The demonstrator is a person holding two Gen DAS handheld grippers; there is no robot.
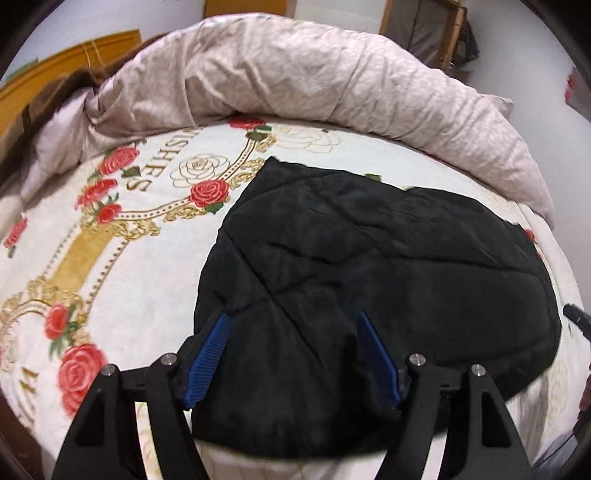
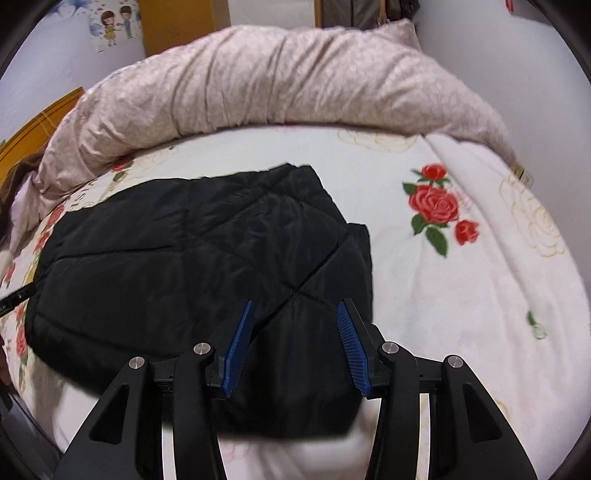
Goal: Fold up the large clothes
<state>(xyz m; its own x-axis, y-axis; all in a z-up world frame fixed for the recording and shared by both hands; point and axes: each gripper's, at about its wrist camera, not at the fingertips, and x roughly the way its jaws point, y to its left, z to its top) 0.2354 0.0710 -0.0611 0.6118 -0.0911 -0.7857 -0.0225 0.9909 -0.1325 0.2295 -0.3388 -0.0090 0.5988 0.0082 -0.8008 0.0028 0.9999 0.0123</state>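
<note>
A black quilted jacket [image 1: 369, 266] lies folded into a compact bundle on the rose-patterned bedspread [image 1: 129, 258]. My left gripper [image 1: 293, 319] is open, its blue pads above the bundle's near left part, holding nothing. In the right wrist view the same jacket [image 2: 192, 251] lies on the bedspread [image 2: 461, 295], and my right gripper [image 2: 295, 308] is open over the bundle's near right corner, holding nothing. The tip of the other gripper shows at the edge of each view [image 1: 578, 317] [image 2: 14, 295].
A rolled pale pink duvet [image 1: 314, 74] runs along the far side of the bed, also in the right wrist view [image 2: 277, 81]. A yellow headboard [image 1: 55, 70] is at the left. White walls and a wooden frame [image 1: 443, 29] stand behind.
</note>
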